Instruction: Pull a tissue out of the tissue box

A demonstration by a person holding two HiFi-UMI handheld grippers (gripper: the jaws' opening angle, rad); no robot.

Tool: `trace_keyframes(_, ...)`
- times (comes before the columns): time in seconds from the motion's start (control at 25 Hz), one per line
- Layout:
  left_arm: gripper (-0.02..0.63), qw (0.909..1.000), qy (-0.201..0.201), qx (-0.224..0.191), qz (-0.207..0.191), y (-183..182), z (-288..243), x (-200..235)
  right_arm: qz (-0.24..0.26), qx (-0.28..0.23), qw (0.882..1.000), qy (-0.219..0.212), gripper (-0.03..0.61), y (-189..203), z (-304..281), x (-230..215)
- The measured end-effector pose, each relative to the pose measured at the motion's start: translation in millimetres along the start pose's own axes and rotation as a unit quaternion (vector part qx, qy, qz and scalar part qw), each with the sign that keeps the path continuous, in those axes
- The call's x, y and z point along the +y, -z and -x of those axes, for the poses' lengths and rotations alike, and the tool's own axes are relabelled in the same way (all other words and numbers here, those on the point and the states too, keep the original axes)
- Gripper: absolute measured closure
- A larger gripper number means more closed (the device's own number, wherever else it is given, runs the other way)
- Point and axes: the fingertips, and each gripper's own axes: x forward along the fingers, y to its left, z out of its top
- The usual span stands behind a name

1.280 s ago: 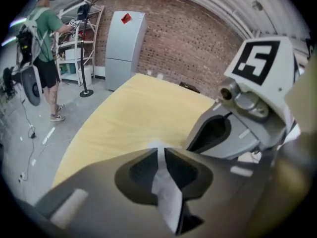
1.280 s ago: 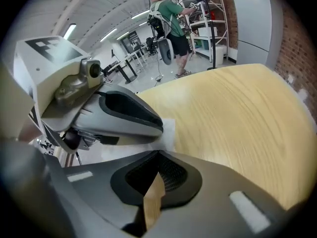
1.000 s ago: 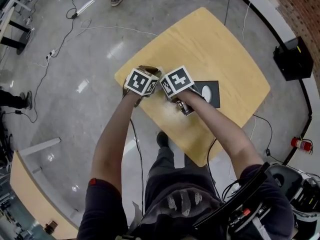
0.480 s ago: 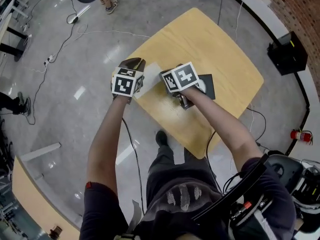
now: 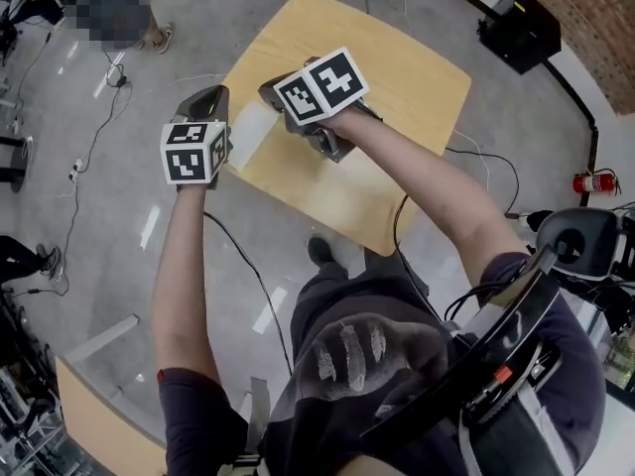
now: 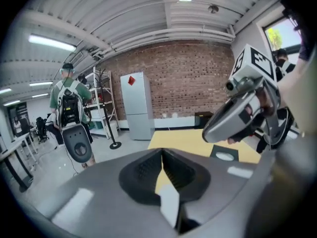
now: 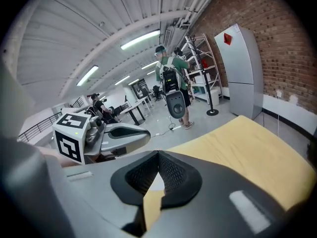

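A white tissue [image 5: 253,135] is stretched in the air between my two grippers, above the near left corner of the wooden table [image 5: 397,77]. My left gripper [image 5: 210,97] is shut on one edge; its jaws have just closed tighter, and a white fold of tissue [image 6: 169,207] sticks out below them. My right gripper [image 5: 279,93] is shut too, with a sliver of tissue [image 7: 154,181] showing between its pads. The black tissue box [image 6: 225,156] with its oval opening lies flat on the table under the right gripper [image 6: 237,118]. My arm hides it in the head view.
A person with a backpack [image 6: 69,108] stands on the floor beyond the table, near a white cabinet [image 6: 134,105] by the brick wall. Cables lie on the floor to the left. A black case [image 5: 521,23] and a red fire extinguisher [image 5: 593,181] sit to the right.
Both grippers have risen well above the table and moved apart. The tissue has come up with them and now spreads between them. The box has gone out of sight under my right arm.
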Motion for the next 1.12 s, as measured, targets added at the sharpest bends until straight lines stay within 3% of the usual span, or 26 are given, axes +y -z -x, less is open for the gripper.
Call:
trace_keyframes(0.16,0.611,0.9994,0.006,-0.032,-0.015,-29.9,29.4,-25.0,-0.017,-0.035,0.998,-0.041,0.580,-10.0,25.7,22.4)
trace_keyframes(0.36,0.612,0.9993,0.001,-0.036,-0.009,-45.8,52.6,-60.6,-0.074,-0.054,0.989,-0.113,0.580,-5.8,64.9,30.5)
trace_keyframes(0.52,0.612,0.9973,-0.033,-0.062,0.020,-55.0,79.5,-59.3,-0.120,-0.080,0.977,-0.158,0.580,-2.8,98.2,39.1)
trace_keyframes(0.68,0.612,0.9930,-0.051,-0.098,0.044,-66.4,97.3,-76.0,-0.122,-0.098,0.970,-0.187,0.580,2.5,128.3,43.7)
trace_keyframes(0.96,0.614,0.9905,-0.054,-0.104,0.072,-68.0,122.5,-112.3,-0.107,-0.098,0.962,-0.231,0.580,12.6,155.2,61.4)
trace_keyframes(1.12,0.612,0.9923,-0.056,-0.094,0.057,-78.4,115.7,-156.2,-0.113,-0.084,0.958,-0.249,0.580,23.8,183.1,49.0)
